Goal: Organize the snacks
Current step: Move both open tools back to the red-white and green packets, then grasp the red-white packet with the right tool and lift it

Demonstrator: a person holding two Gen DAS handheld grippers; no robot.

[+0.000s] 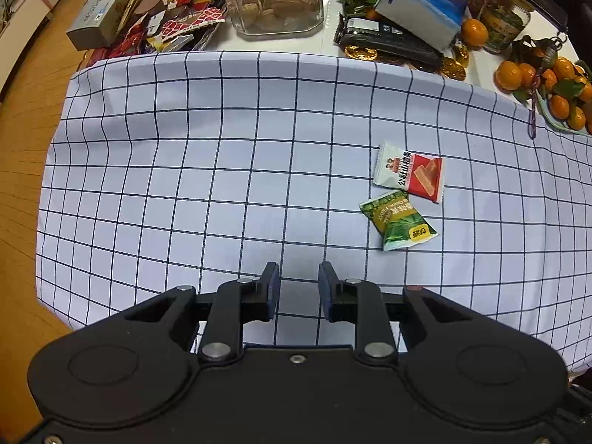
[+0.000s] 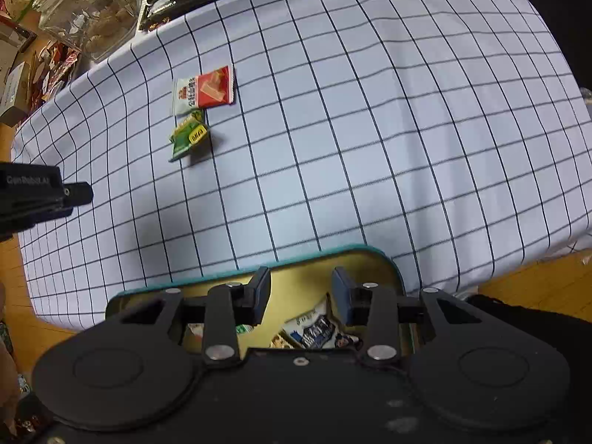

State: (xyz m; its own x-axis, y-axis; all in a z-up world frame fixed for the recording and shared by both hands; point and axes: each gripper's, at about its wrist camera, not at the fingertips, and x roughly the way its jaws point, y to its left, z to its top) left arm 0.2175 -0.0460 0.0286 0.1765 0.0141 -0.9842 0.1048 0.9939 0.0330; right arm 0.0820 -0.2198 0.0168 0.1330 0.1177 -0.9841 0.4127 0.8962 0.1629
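Two packets are left out on the checked cloth: a red-and-white snack packet and a green snack packet, lying just beside each other, right of centre in the left wrist view and upper left in the right wrist view. By my read the job is well along but not finished. Several wrappers already sit in the teal-rimmed tin at the bottom of the right wrist frame, and only that view shows it. Left gripper hangs over bare cloth, jaws parted, nothing between them. Right gripper hovers above the tin, jaws likewise apart and empty. Up top, the left wrist view alone shows the clutter beyond the cloth: a glass jar, oranges and a tissue pack.
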